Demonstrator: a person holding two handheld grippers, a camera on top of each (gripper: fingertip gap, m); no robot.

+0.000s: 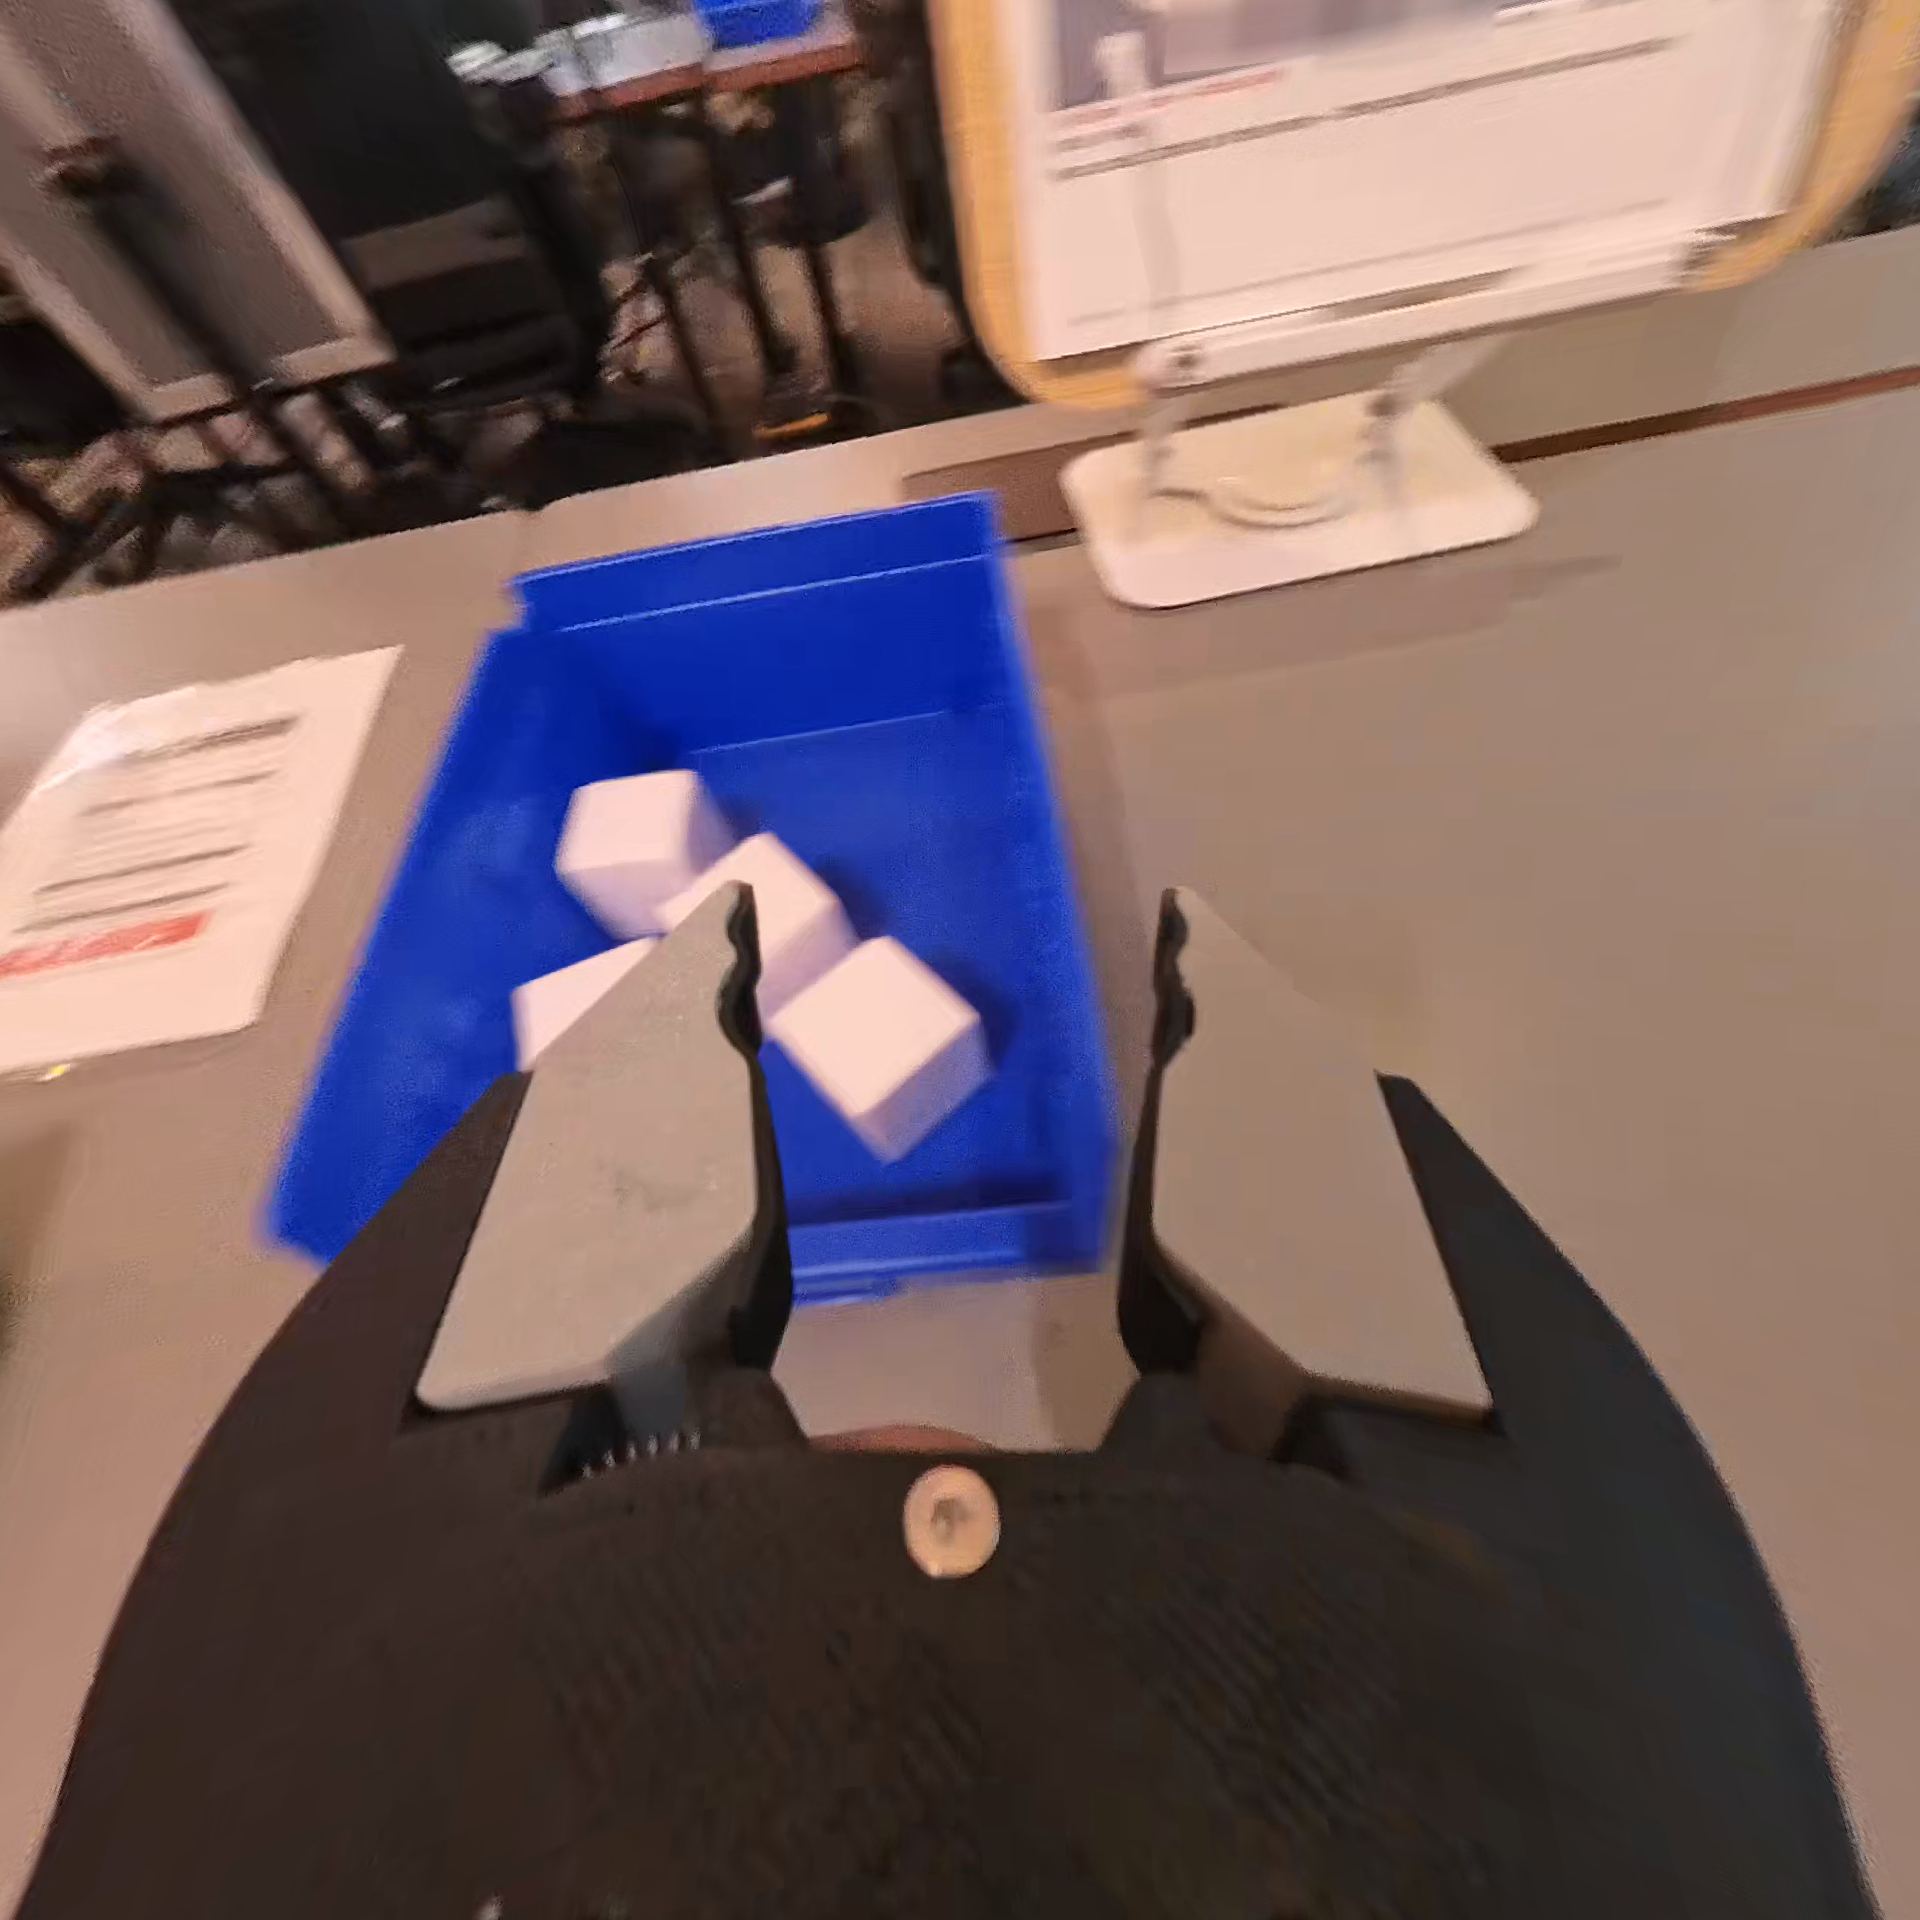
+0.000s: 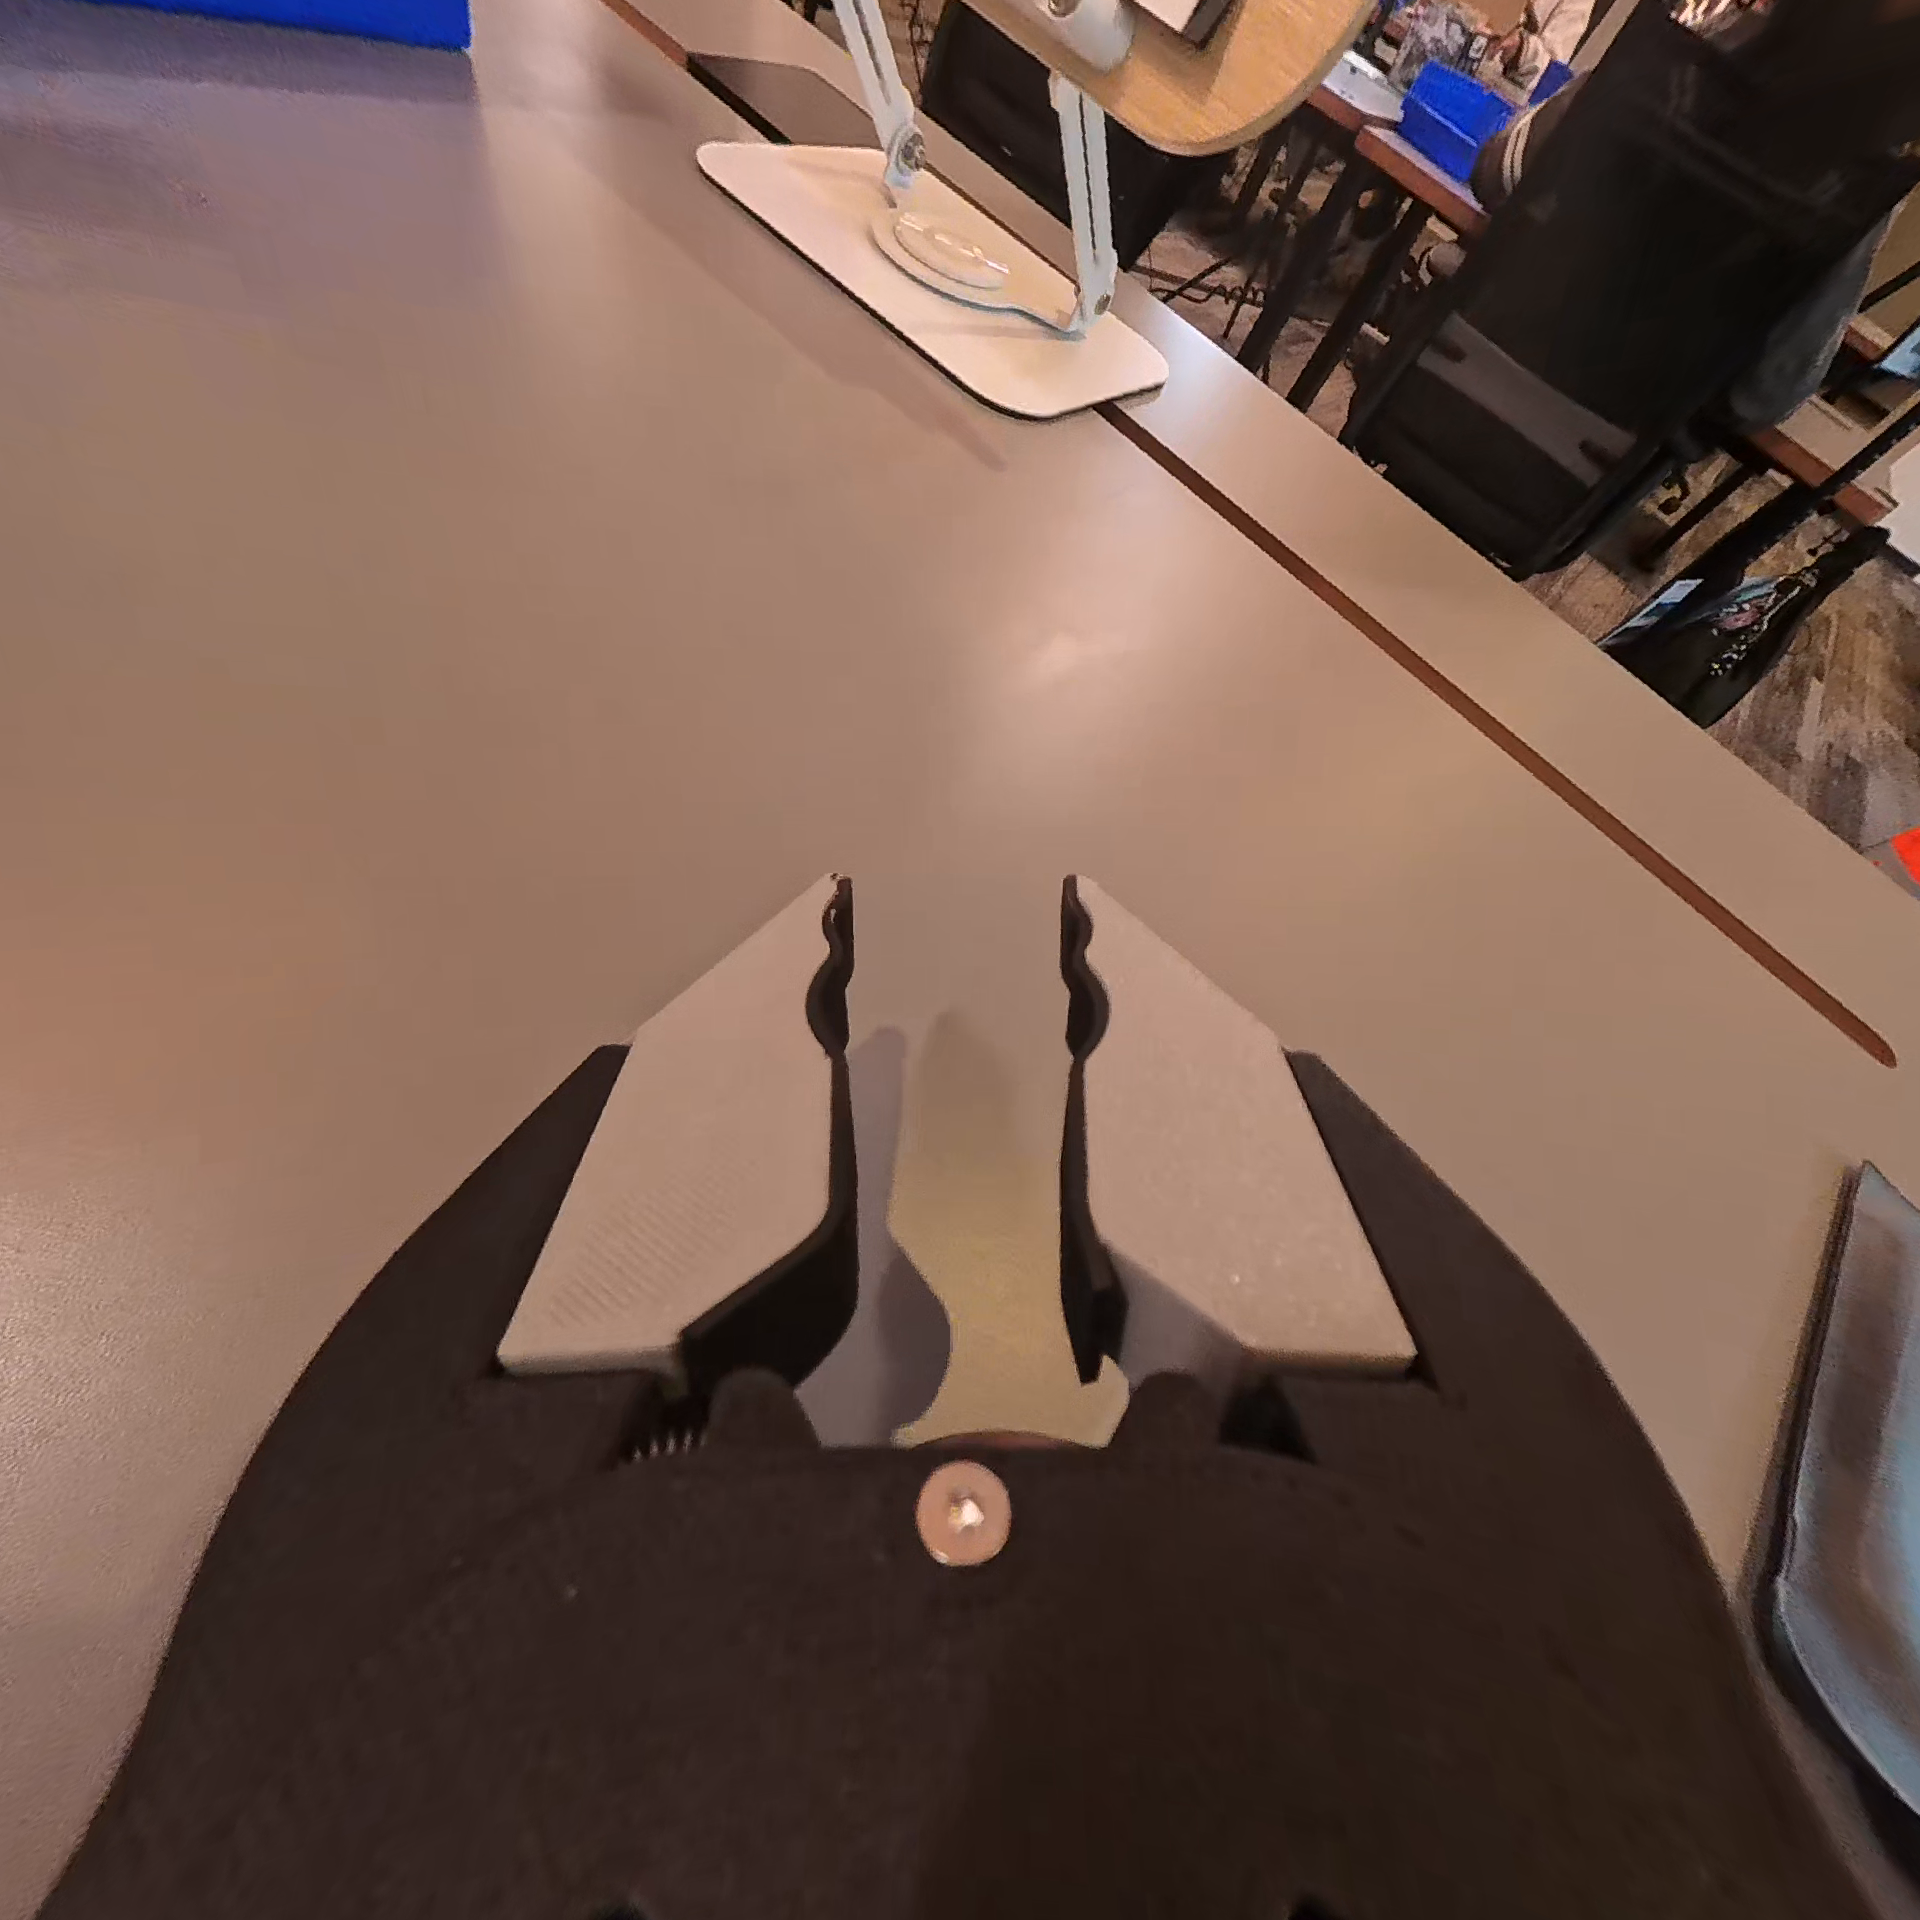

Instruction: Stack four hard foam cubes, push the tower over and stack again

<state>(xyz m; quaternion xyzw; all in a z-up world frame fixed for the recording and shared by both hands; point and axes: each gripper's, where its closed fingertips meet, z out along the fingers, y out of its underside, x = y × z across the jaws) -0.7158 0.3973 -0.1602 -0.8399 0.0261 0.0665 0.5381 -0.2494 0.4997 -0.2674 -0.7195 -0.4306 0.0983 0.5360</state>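
Foam cubes (image 1: 878,1039), four white ones, sit loose in blue bin (image 1: 644,1039) just ahead of left gripper (image 1: 956,914), jaws apart, empty. Right gripper (image 2: 956,904) also apart, over bare table (image 2: 520,623). Prob light, stiff, not fragile; grab opp flat faces, nearest cube first.

This looks like an office or lab workroom. A long grey table (image 2: 520,623) carries a white-based stand (image 2: 935,281) holding a wood-rimmed board (image 1: 1403,177). Left of the stand sit a blue plastic bin (image 1: 935,831) and, farther left, a printed sheet (image 1: 177,852). Behind the stand, more desks (image 2: 1392,156) with blue bins (image 2: 1455,114), dark chairs (image 2: 1621,312) and patterned carpet (image 2: 1808,707) fill the room.
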